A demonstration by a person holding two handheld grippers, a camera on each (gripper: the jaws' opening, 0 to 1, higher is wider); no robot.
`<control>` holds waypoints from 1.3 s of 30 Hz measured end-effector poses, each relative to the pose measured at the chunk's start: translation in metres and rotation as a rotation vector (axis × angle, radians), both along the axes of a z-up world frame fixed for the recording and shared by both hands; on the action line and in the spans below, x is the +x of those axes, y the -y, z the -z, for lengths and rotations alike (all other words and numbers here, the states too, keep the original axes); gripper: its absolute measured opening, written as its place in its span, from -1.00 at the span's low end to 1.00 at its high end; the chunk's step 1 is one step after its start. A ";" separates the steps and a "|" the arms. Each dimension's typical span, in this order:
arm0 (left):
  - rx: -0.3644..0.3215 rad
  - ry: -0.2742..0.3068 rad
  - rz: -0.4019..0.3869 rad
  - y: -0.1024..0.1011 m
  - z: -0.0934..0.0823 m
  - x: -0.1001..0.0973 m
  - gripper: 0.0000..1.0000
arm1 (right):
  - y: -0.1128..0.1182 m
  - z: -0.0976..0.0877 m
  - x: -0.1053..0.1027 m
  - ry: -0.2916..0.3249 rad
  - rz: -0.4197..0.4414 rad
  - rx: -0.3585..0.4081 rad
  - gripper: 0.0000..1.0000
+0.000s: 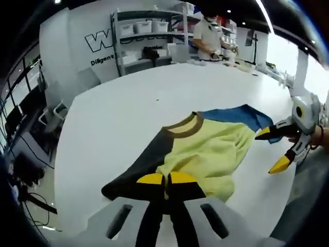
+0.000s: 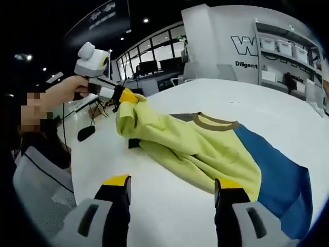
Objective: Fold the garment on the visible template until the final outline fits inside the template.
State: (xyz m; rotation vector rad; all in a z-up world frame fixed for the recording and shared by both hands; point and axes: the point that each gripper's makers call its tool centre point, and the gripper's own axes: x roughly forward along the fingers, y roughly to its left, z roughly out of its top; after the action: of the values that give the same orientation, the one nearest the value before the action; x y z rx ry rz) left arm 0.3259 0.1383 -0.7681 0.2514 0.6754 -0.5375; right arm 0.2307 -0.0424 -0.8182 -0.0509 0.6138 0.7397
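A garment of yellow, dark grey and blue cloth with a brown collar (image 1: 184,126) lies crumpled on the white table (image 1: 128,103). My left gripper (image 1: 166,178) is shut on its near yellow and grey edge. In the right gripper view that left gripper (image 2: 127,96), held by a hand, lifts a bunched yellow corner of the garment (image 2: 205,146) off the table (image 2: 267,103). My right gripper (image 2: 172,182) is open, jaws wide apart, just short of the yellow and blue part. In the left gripper view the right gripper (image 1: 272,149) hovers open beside the blue end (image 1: 241,116).
Shelves with white bins (image 1: 146,31) line the far wall, and a person (image 1: 208,36) stands at a bench behind the table. A mesh chair (image 2: 41,180) sits by the table's edge near the hand. Windows and desks (image 2: 149,64) lie beyond.
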 end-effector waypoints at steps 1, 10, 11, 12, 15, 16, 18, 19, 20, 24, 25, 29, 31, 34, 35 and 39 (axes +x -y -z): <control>0.004 -0.002 -0.006 -0.002 0.003 0.005 -1.00 | -0.003 0.001 0.001 -0.001 -0.007 0.002 0.22; 0.090 0.021 -0.056 -0.022 0.013 0.035 -1.00 | -0.031 0.003 0.010 0.011 -0.059 0.010 0.09; 0.095 0.022 -0.058 -0.022 0.014 0.036 -1.00 | -0.033 0.004 0.011 0.012 -0.063 0.011 0.08; 0.112 0.027 -0.059 -0.024 0.015 0.038 -1.00 | -0.038 0.004 0.013 0.015 -0.072 0.013 0.06; 0.145 0.028 -0.048 -0.027 0.021 0.043 -1.00 | -0.048 0.006 0.015 0.016 -0.090 0.020 0.04; 0.150 0.027 -0.044 -0.028 0.023 0.044 -1.00 | -0.051 0.006 0.015 0.016 -0.095 0.021 0.03; 0.159 0.024 -0.035 -0.029 0.026 0.047 -1.00 | -0.058 0.008 0.017 0.017 -0.107 0.023 0.02; 0.164 0.026 -0.033 -0.030 0.028 0.049 -1.00 | -0.059 0.009 0.017 0.016 -0.108 0.024 0.01; 0.172 0.029 -0.030 -0.030 0.029 0.050 -1.00 | -0.063 0.010 0.018 0.015 -0.113 0.029 0.00; 0.206 0.019 -0.031 -0.034 0.038 0.054 -1.00 | -0.078 0.012 0.023 0.016 -0.122 0.037 0.00; 0.218 0.015 -0.028 -0.035 0.041 0.054 -1.00 | -0.082 0.012 0.024 0.018 -0.124 0.040 0.00; 0.222 0.015 -0.035 -0.035 0.044 0.059 -1.00 | -0.097 0.013 0.029 0.021 -0.140 0.051 -0.08; 0.226 0.015 -0.034 -0.035 0.045 0.061 -1.00 | -0.102 0.015 0.031 0.025 -0.149 0.044 -0.08; 0.250 0.014 -0.024 -0.035 0.051 0.063 -1.00 | -0.111 0.017 0.031 0.023 -0.167 0.045 -0.11; 0.258 0.012 -0.020 -0.035 0.053 0.064 -1.00 | -0.114 0.017 0.031 0.024 -0.172 0.047 -0.14; 0.265 0.004 -0.023 -0.036 0.058 0.066 -1.00 | -0.124 0.019 0.032 0.031 -0.190 0.047 -0.23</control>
State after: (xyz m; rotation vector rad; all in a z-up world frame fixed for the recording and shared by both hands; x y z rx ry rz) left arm 0.3921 0.1747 -0.8265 0.4925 0.7445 -0.4250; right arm 0.2623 0.0814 -0.8369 -0.0778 0.5666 0.9350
